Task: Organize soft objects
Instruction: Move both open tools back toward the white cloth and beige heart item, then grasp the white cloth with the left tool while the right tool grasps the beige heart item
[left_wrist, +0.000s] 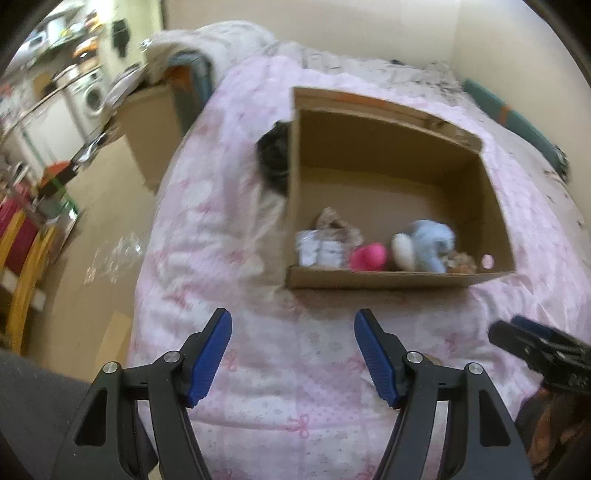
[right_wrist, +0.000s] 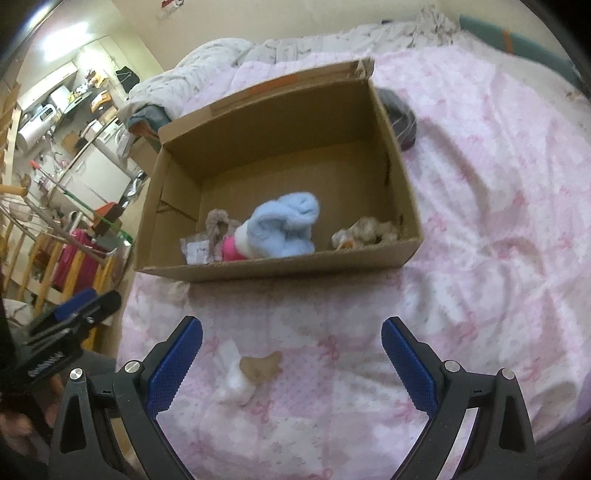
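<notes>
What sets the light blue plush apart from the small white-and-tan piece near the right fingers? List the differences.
The light blue plush lies inside the cardboard box; the white-and-tan piece lies outside it on the pink quilt. The plush looks bulkier and rounded; the piece looks flat and small. The plush touches other items; the piece lies alone. Both look soft, and neither is held: the right gripper is open.

A: Is any text, label, brand or number legible?

B: None. The cardboard box (right_wrist: 280, 122) carries an orange strip on its far flap, without readable characters. The small white packets (left_wrist: 320, 252) inside the box show dark marks, too blurred to read.
</notes>
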